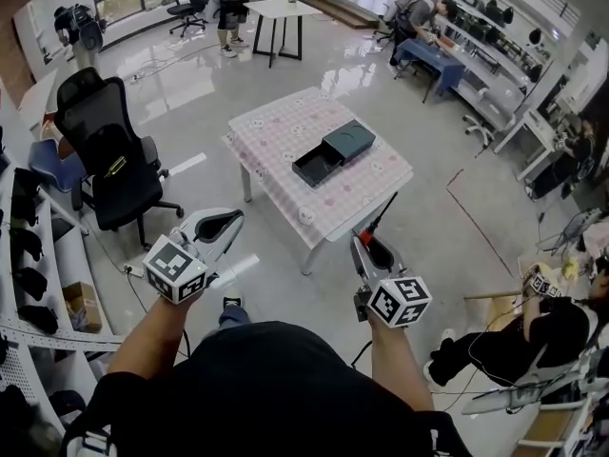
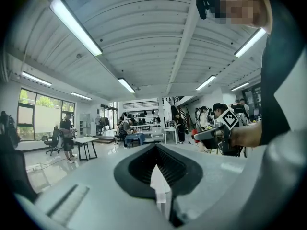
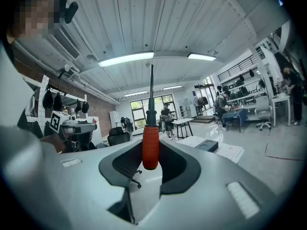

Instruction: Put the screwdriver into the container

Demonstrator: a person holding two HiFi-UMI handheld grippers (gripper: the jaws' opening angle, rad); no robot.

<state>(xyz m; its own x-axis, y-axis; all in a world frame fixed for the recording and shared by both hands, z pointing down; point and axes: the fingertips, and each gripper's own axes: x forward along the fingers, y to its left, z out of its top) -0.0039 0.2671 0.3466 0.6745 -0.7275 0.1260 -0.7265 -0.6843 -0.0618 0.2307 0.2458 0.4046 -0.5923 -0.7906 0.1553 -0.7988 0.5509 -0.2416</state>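
Note:
A dark container (image 1: 333, 152) lies open on the small table with a pink checked cloth (image 1: 285, 127), its lid slid aside. Well short of the table's near corner, my right gripper (image 1: 367, 241) is shut on the screwdriver (image 1: 385, 209), whose black shaft points toward the table. In the right gripper view the orange-red handle of the screwdriver (image 3: 150, 145) stands upright between the pads of my right gripper (image 3: 150, 164), with the container (image 3: 209, 145) far ahead to the right. My left gripper (image 1: 236, 217) is held to the left, shut and empty. The left gripper (image 2: 156, 150) view looks across the room.
A black office chair (image 1: 109, 150) stands left of the table, and shelving (image 1: 29, 255) runs along the left wall. A seated person (image 1: 533, 336) is at the lower right. A white table (image 1: 281, 9), benches and several people are farther back.

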